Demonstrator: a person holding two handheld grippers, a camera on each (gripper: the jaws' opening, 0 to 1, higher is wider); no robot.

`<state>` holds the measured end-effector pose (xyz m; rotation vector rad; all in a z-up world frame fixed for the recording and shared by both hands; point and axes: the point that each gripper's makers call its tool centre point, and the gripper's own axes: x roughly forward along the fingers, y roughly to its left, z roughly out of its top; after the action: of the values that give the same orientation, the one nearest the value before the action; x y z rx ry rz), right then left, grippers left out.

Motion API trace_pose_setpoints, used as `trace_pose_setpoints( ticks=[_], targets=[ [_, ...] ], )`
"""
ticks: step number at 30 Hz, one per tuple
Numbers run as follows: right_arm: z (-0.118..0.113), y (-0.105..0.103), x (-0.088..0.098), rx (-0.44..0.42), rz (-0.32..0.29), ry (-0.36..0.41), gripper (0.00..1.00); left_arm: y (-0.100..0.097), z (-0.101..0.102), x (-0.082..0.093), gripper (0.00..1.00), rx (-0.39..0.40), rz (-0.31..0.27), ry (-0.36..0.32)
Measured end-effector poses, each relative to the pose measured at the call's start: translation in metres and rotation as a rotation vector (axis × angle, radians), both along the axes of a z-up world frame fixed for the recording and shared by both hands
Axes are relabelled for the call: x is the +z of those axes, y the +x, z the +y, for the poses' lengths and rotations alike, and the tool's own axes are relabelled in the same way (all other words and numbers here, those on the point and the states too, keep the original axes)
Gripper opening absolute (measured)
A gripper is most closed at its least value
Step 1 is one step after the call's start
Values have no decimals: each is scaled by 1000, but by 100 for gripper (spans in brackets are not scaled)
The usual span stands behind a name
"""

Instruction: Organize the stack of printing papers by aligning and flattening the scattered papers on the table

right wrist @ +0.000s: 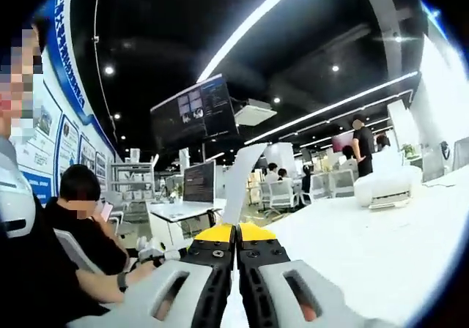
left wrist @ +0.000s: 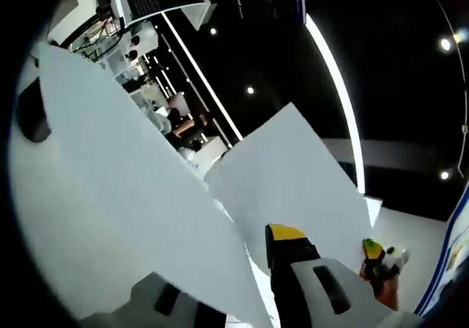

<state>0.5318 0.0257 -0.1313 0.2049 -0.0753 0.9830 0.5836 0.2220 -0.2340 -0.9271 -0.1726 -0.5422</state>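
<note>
I hold white printing papers up off the table. In the left gripper view a large sheet (left wrist: 124,196) fans out to the left and a second sheet (left wrist: 293,167) stands up behind my yellow-tipped jaw. My left gripper (left wrist: 255,246) is shut on their lower edges, and the paper hides its left jaw tip. The right gripper (left wrist: 375,255) shows small at the lower right. In the right gripper view my right gripper (right wrist: 236,229) is shut on a sheet (right wrist: 245,170) seen edge-on, rising from between the yellow tips.
The white table (right wrist: 381,247) stretches to the right, with a white box (right wrist: 385,185) at its far end. A seated person (right wrist: 80,218) is close on the left, one hand (right wrist: 146,258) near my jaws. A dark object (left wrist: 33,112) lies at the left edge.
</note>
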Motion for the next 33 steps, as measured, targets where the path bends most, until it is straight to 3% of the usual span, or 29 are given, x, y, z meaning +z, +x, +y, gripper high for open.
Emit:
trace_pose_setpoints(
  ticks=[12,23,33],
  targets=[
    [7,3,-13,8,57,4,0,0,-3,0,20,-1,0,6],
    [18,2,4,91,87,106,0,0,-4,0,20,-8,2,6],
    [20,37,-39,31,238,172,0,0,-4,0,20,-13,-1,4]
  ],
)
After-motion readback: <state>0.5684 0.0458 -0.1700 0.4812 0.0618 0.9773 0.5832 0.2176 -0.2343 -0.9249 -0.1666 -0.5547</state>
